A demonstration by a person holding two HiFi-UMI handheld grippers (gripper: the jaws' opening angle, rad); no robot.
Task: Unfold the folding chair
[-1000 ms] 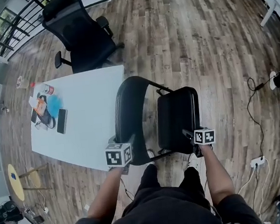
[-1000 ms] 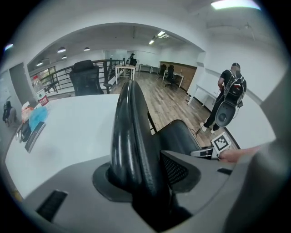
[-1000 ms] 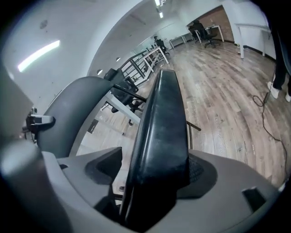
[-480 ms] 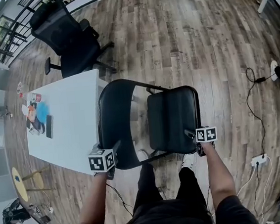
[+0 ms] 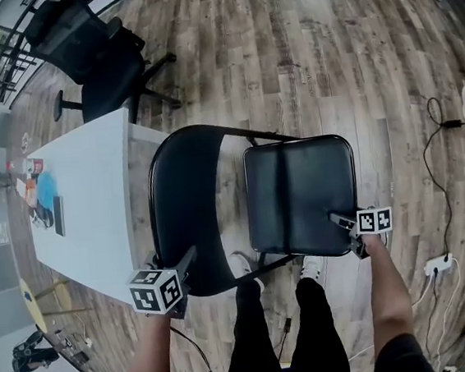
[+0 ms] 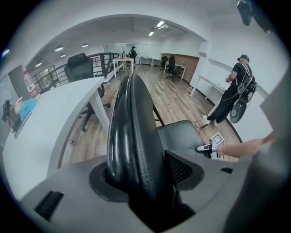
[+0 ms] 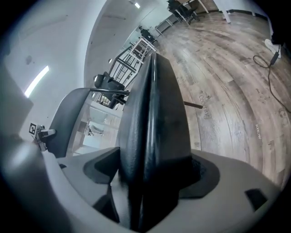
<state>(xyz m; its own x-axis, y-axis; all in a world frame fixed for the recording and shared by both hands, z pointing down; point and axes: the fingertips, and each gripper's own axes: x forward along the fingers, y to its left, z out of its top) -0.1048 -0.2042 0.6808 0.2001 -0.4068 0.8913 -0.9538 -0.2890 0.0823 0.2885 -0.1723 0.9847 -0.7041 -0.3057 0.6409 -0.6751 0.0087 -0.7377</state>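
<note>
Folding chair point(image 5: 285, 217) stands nearly open, seat point(image 7: 152, 118) edge pinched in the right gripper point(image 5: 344, 223), backrest point(image 6: 132, 132) between the left gripper's point(image 5: 182, 260) jaws, which have just been opening and look slack around it; best press the seat fully flat while steadying the backrest.

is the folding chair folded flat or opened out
Opened out: in the head view the seat lies nearly level, angled well away from the backrest. Fully down, cannot tell.
</note>
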